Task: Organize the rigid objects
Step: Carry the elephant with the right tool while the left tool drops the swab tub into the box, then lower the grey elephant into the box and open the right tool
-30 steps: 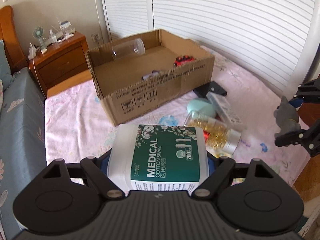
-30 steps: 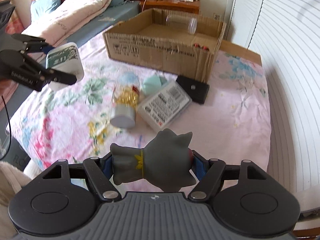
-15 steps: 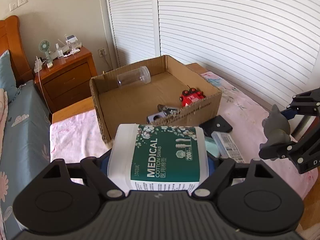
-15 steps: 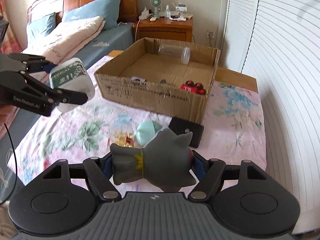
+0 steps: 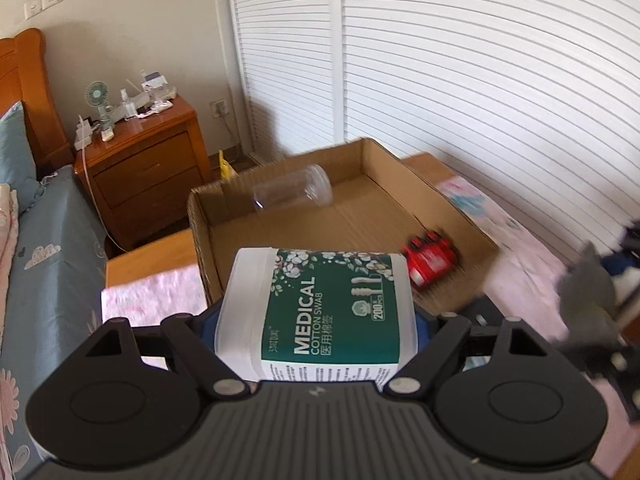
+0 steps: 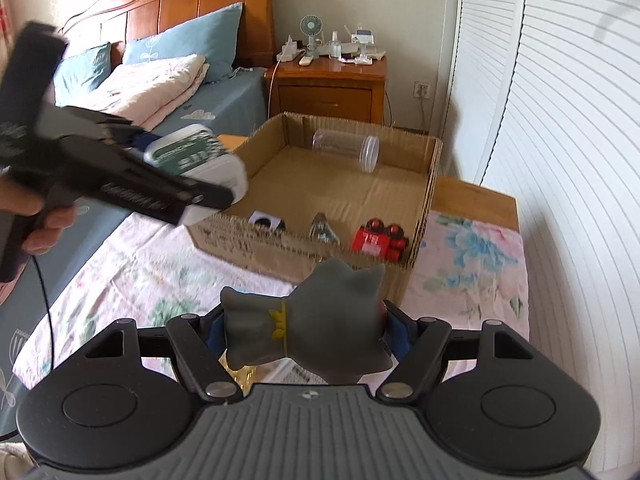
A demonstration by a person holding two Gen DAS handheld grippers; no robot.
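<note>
My left gripper (image 5: 316, 320) is shut on a white cotton swab box (image 5: 320, 304) with a green label, held in the air just before the near left corner of the open cardboard box (image 5: 460, 216). It also shows in the right wrist view (image 6: 200, 168). My right gripper (image 6: 304, 328) is shut on a grey toy figure (image 6: 308, 328), held above the bedspread in front of the cardboard box (image 6: 434, 184). In the box lie a clear plastic jar (image 6: 348, 150), a red toy car (image 6: 378, 240), a metal clip (image 6: 322, 228) and a small white-and-black item (image 6: 266, 222).
The box sits on a floral bedspread (image 6: 476, 264). A wooden nightstand (image 6: 332, 80) with a small fan and clutter stands behind it. Pillows and a wooden headboard (image 6: 180, 12) are at the far left. White louvred doors (image 5: 480, 80) run along the right.
Both grippers have risen and moved toward the cardboard box with their loads. The items lying on the bedspread have dropped out of sight below the grippers.
</note>
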